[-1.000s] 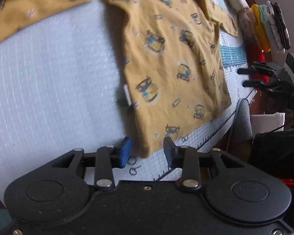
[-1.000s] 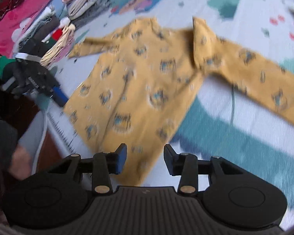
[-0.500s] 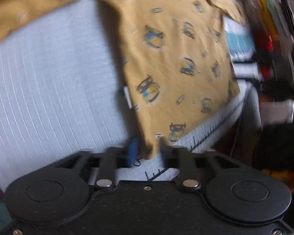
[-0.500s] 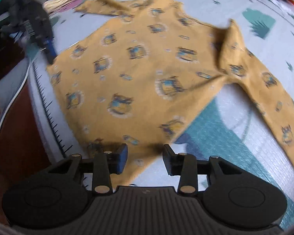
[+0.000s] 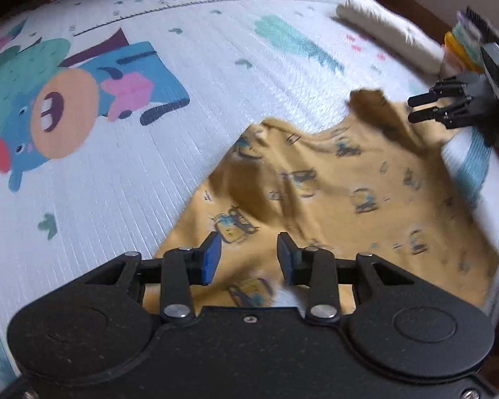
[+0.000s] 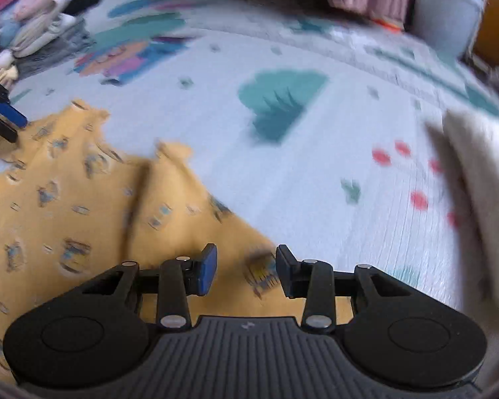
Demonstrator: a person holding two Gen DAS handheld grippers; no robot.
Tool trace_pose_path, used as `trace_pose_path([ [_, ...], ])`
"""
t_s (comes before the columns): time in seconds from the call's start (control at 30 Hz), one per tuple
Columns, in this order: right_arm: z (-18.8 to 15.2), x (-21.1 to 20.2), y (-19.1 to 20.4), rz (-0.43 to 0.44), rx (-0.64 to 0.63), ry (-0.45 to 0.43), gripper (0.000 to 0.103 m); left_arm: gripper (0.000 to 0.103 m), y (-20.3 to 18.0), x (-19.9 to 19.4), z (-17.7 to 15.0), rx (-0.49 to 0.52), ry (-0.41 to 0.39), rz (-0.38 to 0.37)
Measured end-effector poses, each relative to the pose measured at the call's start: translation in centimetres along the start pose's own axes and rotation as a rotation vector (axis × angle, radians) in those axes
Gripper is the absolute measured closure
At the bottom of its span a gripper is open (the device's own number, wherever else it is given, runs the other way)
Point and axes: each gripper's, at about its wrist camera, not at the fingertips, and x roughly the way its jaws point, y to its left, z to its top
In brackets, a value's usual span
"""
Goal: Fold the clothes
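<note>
Yellow shirt (image 5: 359, 179) with a small car print lies spread on the play mat (image 5: 183, 153), partly rumpled; one dark fold runs down its middle and a corner is turned up at its far edge. Motion blur in both views.

Left claw (image 5: 249, 254): jaws parted, blue pad visible on the left finger, nothing pressed between the pads. It hangs over the near part of the shirt; the cloth shows in the gap below the fingers, and contact cannot be told.

Right claw (image 6: 246, 267): jaws also parted, gap clear, nothing clamped. It sits over the shirt's edge where cloth meets bare mat. In the left wrist view the right claw appears at the far right of the shirt (image 5: 425, 108), fingers apart, near the turned-up corner.

A white folded cloth (image 5: 385, 31) lies on the mat beyond the shirt, well apart from it. A stack of folded clothes (image 6: 40, 33) sits at the mat's far left edge in the right wrist view. The mat's cartoon animal print (image 5: 63, 106) is uncovered.
</note>
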Motion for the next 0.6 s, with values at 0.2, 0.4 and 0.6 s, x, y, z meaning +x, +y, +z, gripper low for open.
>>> trace_pose_path([
  [0.2, -3.5, -2.1, -1.7, -0.128, 0.184, 0.001, 0.055, 0.07, 1.1, 0.5, -0.7, -0.1, 0.042, 0.068],
  [0.4, -7.6, -5.7, -1.1, -0.172, 0.192, -0.021, 0.056, 0.068, 1.0, -1.7, -1.1, -0.085, 0.013, 0.049],
  [0.6, -10.9, -7.3, -1.1, -0.264, -0.216, 0.086, 0.052, 0.058, 2.0, -5.3, -4.5, 0.123, 0.012, 0.122],
])
